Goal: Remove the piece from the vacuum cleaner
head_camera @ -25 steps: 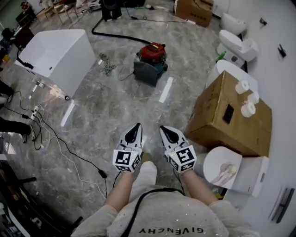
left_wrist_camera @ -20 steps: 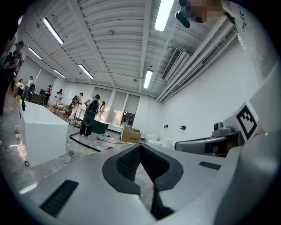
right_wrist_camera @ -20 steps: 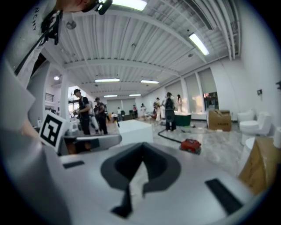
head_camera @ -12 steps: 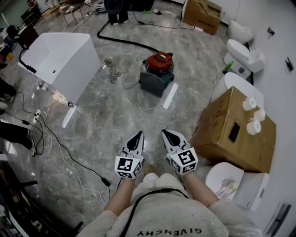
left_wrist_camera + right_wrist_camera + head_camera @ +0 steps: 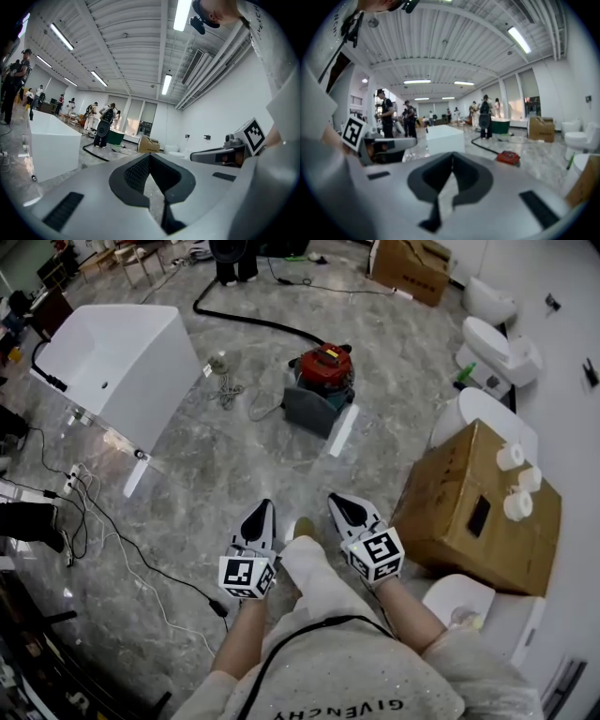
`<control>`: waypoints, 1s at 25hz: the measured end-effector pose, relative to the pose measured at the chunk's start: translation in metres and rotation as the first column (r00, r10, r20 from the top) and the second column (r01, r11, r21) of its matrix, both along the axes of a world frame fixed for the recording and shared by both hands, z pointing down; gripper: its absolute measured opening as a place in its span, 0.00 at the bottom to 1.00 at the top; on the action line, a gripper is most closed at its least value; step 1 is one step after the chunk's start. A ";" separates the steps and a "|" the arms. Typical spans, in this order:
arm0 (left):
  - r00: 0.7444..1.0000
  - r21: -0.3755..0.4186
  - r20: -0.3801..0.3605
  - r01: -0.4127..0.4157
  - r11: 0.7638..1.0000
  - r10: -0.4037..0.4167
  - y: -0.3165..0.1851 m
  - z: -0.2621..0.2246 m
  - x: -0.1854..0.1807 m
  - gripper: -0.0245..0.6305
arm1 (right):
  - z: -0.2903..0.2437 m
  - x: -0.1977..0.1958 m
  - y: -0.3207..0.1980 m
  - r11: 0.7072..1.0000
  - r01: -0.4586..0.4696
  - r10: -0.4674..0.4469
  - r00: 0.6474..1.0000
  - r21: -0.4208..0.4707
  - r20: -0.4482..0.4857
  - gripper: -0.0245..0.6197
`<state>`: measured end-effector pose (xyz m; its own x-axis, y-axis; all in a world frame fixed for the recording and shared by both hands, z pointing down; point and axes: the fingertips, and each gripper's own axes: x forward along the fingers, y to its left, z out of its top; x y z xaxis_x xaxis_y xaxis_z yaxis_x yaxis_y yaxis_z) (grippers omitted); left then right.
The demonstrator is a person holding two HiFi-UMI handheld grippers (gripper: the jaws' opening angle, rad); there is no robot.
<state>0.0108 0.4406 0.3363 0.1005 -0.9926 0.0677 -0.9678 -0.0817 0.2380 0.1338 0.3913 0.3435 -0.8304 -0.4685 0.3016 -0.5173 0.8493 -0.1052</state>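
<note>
The person stands on the marble floor with both grippers held low in front. The left gripper has its jaws pressed together on nothing, and the right gripper is likewise closed and empty. The red vacuum sits on the floor well ahead of them, between a white block and a cardboard box, its black hose trailing off behind it. Neither gripper touches it.
</note>
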 end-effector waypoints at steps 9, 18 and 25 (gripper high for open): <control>0.997 -0.012 0.025 -0.074 0.997 0.074 -0.090 0.000 -0.025 0.07 | -0.002 -0.030 -0.079 0.997 -0.073 0.072 0.997 0.030 0.017 0.06; 0.970 -0.047 0.014 -0.242 0.969 0.243 -0.184 -0.003 -0.027 0.07 | 0.007 -0.048 -0.159 0.993 -0.116 0.116 0.993 -0.012 0.021 0.06; 0.958 -0.061 -0.016 -0.288 0.956 0.287 -0.230 0.000 -0.037 0.07 | 0.009 -0.068 -0.205 0.994 -0.109 0.109 0.993 -0.025 0.032 0.06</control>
